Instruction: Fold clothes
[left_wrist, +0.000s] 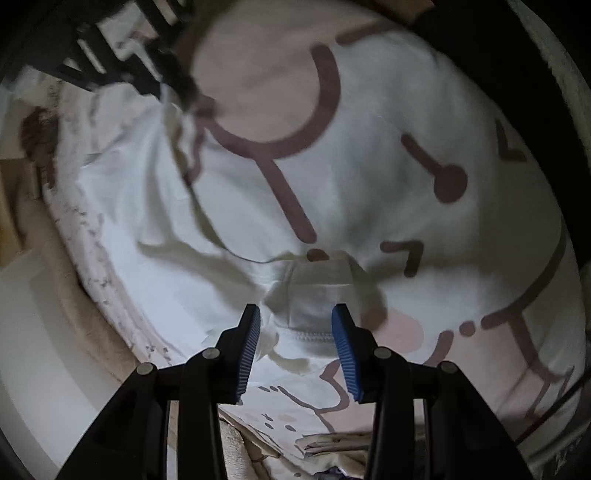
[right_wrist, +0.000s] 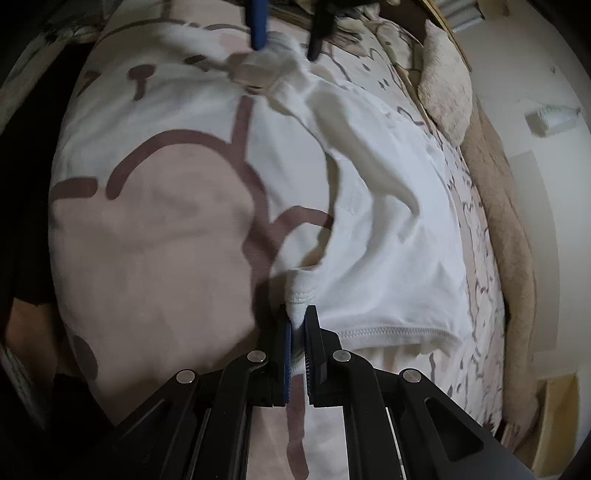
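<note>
Right wrist view shows the white garment (right_wrist: 388, 236) lying on a bed cover (right_wrist: 147, 229) printed with pink shapes and brown lines. The garment's long axis runs from the right claw (right_wrist: 298, 332) at the bottom up to the left claw (right_wrist: 284, 40) at the top edge. The right claw is closed on a bunched corner of the stitched hem, which spreads to the right. At the far end the cloth is gathered between the left claw's fingers; whether they press it I cannot tell.

Left wrist view shows that the left claw (left_wrist: 295, 325) stands partly apart, with a folded, stitched edge of the white garment (left_wrist: 207, 206) between the blue pads (left_wrist: 249, 354), not clearly touching them. Only the right view shows a beige fluffy blanket (right_wrist: 491, 206) along the bed's right side.

The garment is plain white, soft and wrinkled.
</note>
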